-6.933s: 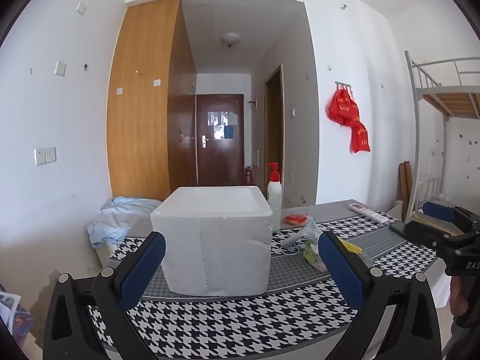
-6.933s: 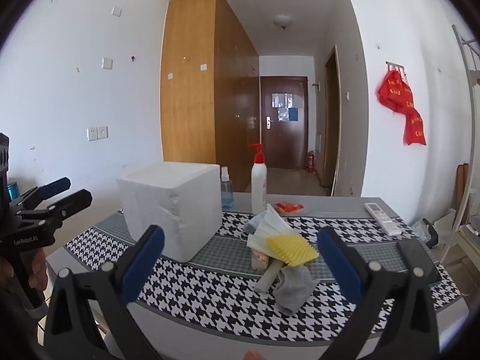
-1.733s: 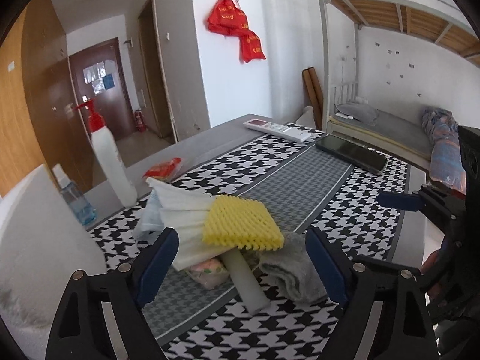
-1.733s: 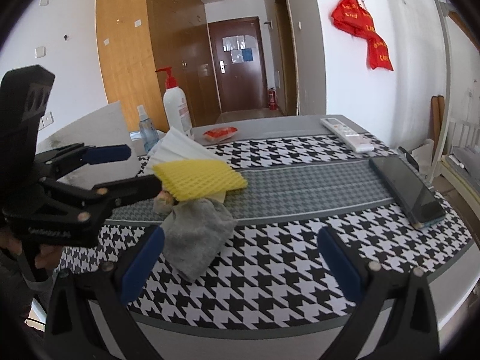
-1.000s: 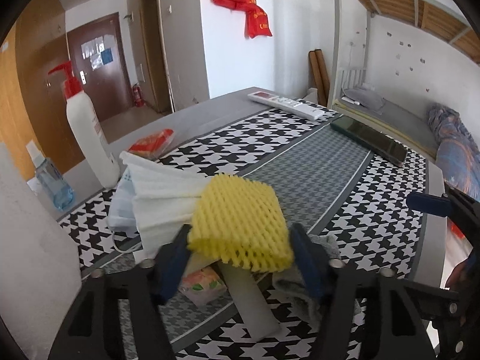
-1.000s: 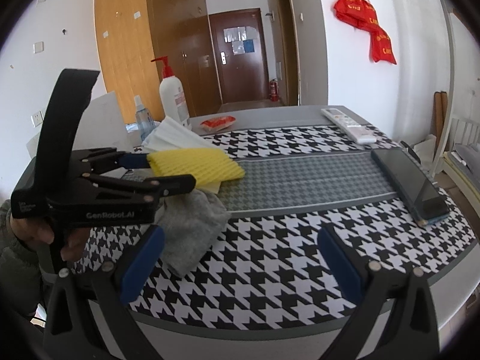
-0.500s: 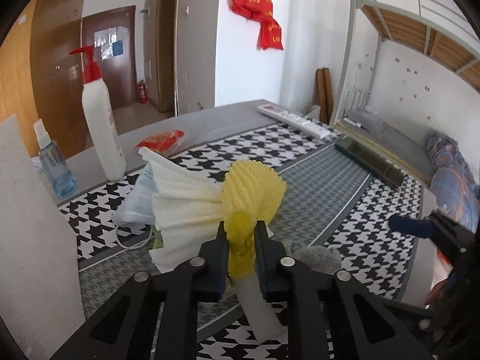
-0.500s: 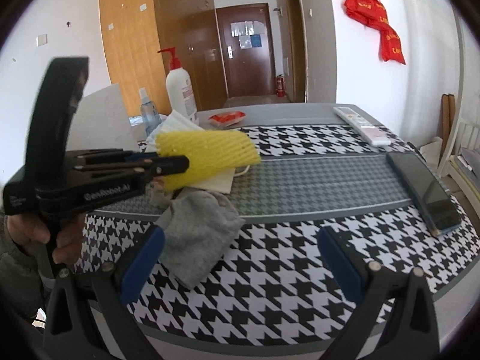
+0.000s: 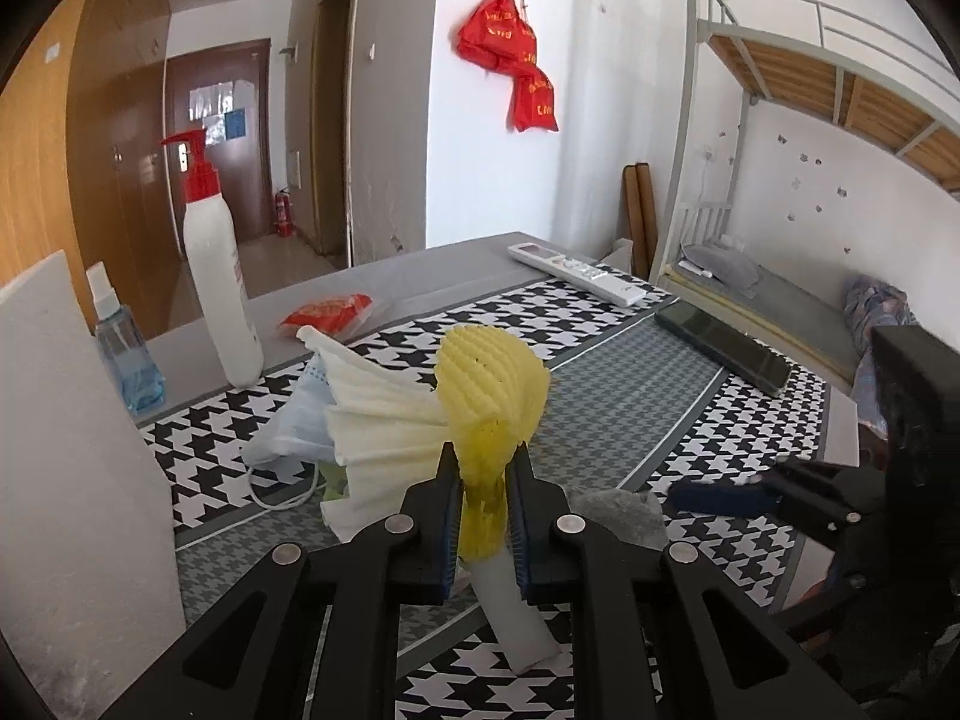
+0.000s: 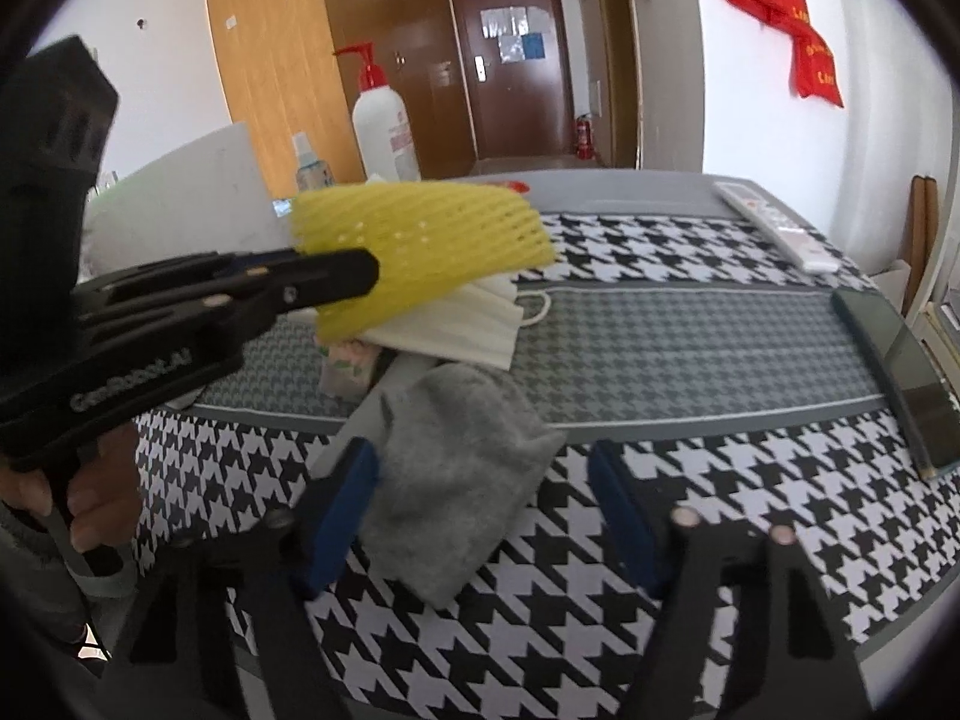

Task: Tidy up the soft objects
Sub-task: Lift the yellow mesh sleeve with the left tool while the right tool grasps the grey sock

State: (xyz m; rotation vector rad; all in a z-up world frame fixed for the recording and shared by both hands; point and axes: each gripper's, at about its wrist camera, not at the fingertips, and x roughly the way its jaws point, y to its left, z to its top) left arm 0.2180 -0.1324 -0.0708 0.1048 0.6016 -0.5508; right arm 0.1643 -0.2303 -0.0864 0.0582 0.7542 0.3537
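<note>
The left gripper (image 9: 483, 501) is clamped on the near end of the yellow foam net (image 9: 491, 396), which is pinched flat between the blue pads and fans out beyond them; in the right wrist view the same net (image 10: 420, 240) hangs clear above the pile on the houndstooth table mat (image 10: 690, 354), with the left gripper (image 10: 312, 276) coming in from the left and the person's hand (image 10: 72, 492) on its handle, partly cut off at the frame edge. Under the net lies a white pleated face mask (image 9: 384, 426), over a pale blue mask (image 9: 288, 432) of which only an edge shows. A white foam tube (image 9: 516, 612) runs toward the camera beneath the left gripper, its far end hidden by the net and jaws. A small printed packet (image 10: 345, 363) under the masks is mostly covered and hard to identify. The right gripper (image 10: 483, 510) is lowered over the grey sock (image 10: 456, 468), its jaws closing with the sock's near part between them; the left pad is at the sock's edge, the right pad stands apart from it, so no grip shows. On the left a white foam box (image 9: 72, 450) is cut off by the frame. Far behind stand a pump bottle (image 9: 213, 276) and a small spray bottle (image 9: 123, 354), with a red packet (image 9: 327, 309) near them. A remote control (image 9: 576, 273) and a dark phone (image 9: 720, 348) lie to the right.
</note>
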